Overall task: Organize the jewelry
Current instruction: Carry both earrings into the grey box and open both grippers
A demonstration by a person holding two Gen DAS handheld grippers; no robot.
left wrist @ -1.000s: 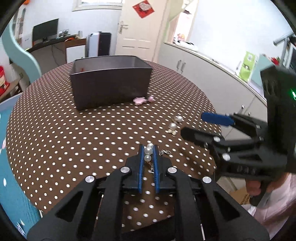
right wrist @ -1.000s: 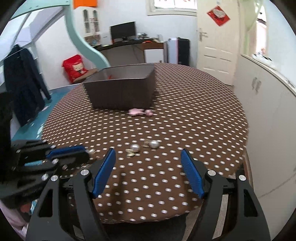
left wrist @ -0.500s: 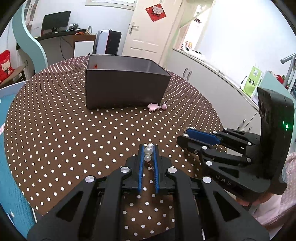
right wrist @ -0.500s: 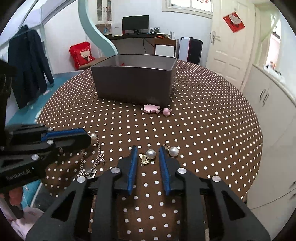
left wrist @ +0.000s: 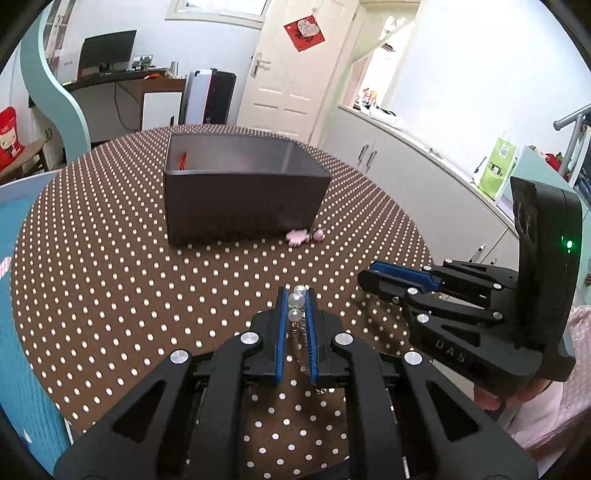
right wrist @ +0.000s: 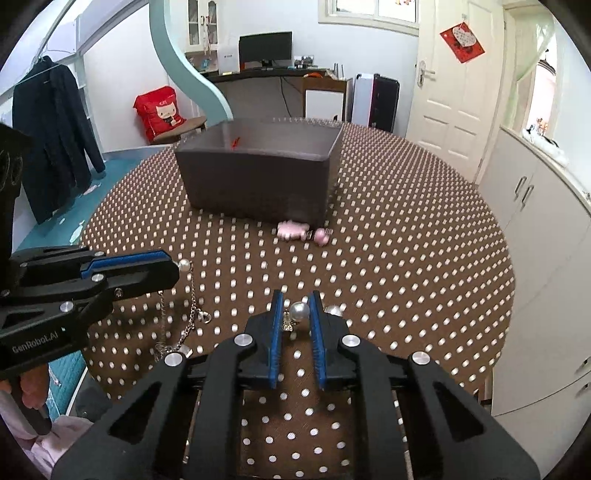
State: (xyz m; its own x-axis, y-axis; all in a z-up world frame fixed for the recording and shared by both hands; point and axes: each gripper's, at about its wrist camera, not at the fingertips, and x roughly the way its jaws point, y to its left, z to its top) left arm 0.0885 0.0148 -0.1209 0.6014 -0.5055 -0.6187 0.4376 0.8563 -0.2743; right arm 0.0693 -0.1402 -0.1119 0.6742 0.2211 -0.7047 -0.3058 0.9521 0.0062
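Right wrist view: right gripper point(right wrist: 294, 310) jaws have just been closing, now pinching the pearl earring point(right wrist: 299, 312). Left gripper point(left wrist: 295, 306) is clamping the pearl chain point(left wrist: 295, 304), dangling clear of the table point(right wrist: 406, 258). Both ready for the box point(right wrist: 258, 173).

The room has pale white walls point(right wrist: 118, 55) and bright daylight from a window point(right wrist: 373, 11) high on the far wall. A white panelled door point(right wrist: 447, 85) carries a red square decoration with a heart point(right wrist: 461, 38). Beside it runs a long white cabinet with metal handles point(right wrist: 535, 206). At the far wall a dark desk point(right wrist: 266, 72) holds a black monitor point(right wrist: 265, 48). A curved turquoise partition point(right wrist: 184, 62) stands left, near a dark coat on a hanger point(right wrist: 51, 136) and a red bag on a wooden chair point(right wrist: 159, 110).
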